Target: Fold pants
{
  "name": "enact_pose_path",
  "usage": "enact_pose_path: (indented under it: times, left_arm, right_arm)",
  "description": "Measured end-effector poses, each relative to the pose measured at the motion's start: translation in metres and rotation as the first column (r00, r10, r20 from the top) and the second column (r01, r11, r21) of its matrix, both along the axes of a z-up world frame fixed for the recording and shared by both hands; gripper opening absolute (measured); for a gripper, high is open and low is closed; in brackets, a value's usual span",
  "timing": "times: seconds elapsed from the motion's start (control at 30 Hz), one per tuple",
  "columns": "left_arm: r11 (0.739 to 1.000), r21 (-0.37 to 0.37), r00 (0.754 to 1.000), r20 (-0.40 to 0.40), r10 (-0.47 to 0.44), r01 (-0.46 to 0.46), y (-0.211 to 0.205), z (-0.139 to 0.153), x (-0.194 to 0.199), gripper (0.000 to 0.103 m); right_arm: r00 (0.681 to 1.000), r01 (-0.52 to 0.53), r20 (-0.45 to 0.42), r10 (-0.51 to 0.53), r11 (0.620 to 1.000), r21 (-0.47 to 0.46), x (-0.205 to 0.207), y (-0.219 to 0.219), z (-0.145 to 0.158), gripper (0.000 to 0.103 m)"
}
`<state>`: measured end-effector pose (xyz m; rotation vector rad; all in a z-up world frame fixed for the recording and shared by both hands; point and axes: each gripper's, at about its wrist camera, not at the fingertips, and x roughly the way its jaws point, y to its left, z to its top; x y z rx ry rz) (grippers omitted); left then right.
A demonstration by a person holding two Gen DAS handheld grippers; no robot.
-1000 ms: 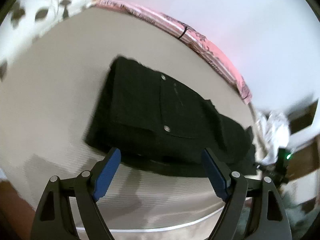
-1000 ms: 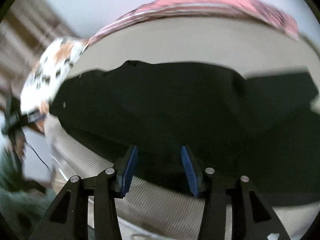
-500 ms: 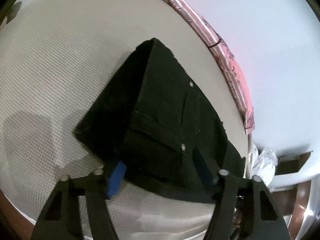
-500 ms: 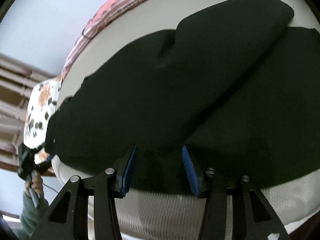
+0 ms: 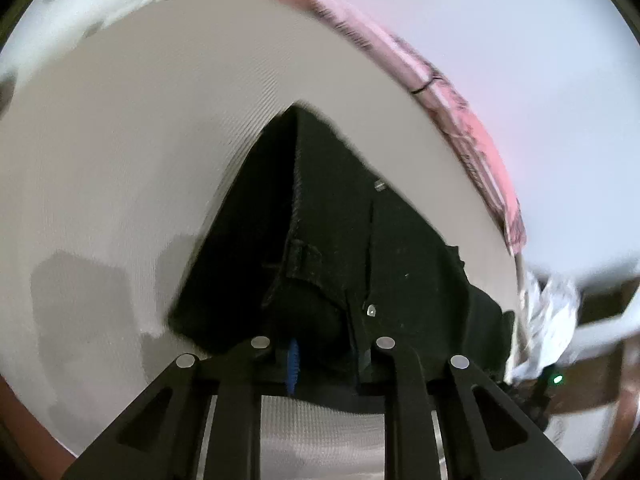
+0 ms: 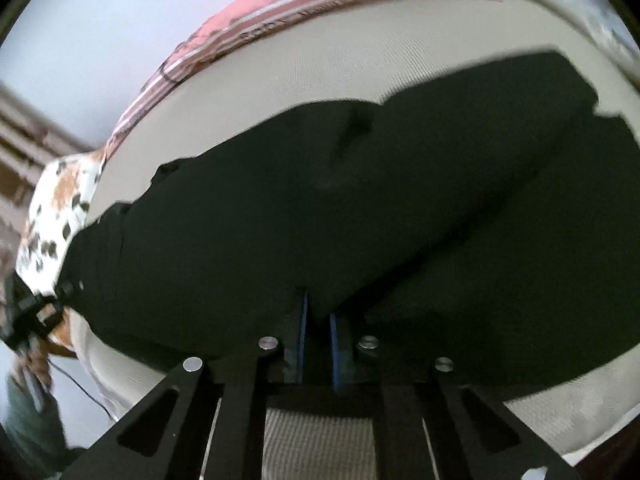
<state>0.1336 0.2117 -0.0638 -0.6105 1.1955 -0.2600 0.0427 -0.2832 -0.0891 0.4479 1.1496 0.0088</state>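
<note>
right wrist view, pants (image 6: 320, 208) edge pinched in right claw (image 6: 317, 342)

A bed's pale woven mattress (image 5: 168, 152) fills the room's foreground; a pink striped sheet (image 5: 476, 128) edges its far side against a plain white wall (image 5: 540, 60); a white pillow with brown and dark blotches (image 6: 60, 208) lies at one end; brown wooden slats (image 6: 20, 152) show beyond, blurred.

Soft daylight, blurred (fisheye-warped) edges.
</note>
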Motion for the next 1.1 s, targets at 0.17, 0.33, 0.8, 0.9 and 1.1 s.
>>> enact_pose_path:
  times: [0.17, 0.33, 0.8, 0.9, 1.1]
  left_arm:
    - [0.987, 0.119, 0.993, -0.043, -0.107, 0.111, -0.005, -0.012, 0.007, 0.019]
    - [0.980, 0.142, 0.990, -0.037, -0.134, 0.138, -0.004, -0.020, 0.000, 0.019]
    - [0.940, 0.313, 0.987, 0.034, -0.157, 0.139, -0.014, -0.027, -0.020, 0.047]
    - [0.925, 0.342, 0.981, 0.041, -0.192, 0.166, -0.022, -0.018, -0.030, 0.055]
    - [0.881, 0.445, 0.969, 0.096, -0.226, 0.161, -0.048, 0.007, -0.057, 0.057]
  right_arm:
    - [0.999, -0.028, -0.037, 0.027, 1.000, -0.013, -0.013, 0.007, 0.004, 0.007]
    - [0.996, -0.031, -0.079, 0.030, 0.999, -0.014, -0.022, 0.010, -0.007, 0.007]
    - [0.995, 0.027, -0.099, -0.021, 0.998, 0.065, -0.028, -0.011, -0.015, 0.040]
    - [0.994, 0.077, -0.079, -0.070, 0.993, 0.085, -0.037, -0.032, -0.008, 0.043]
    - [0.970, 0.241, -0.040, -0.238, 0.965, 0.104, -0.053, -0.105, 0.003, 0.044]
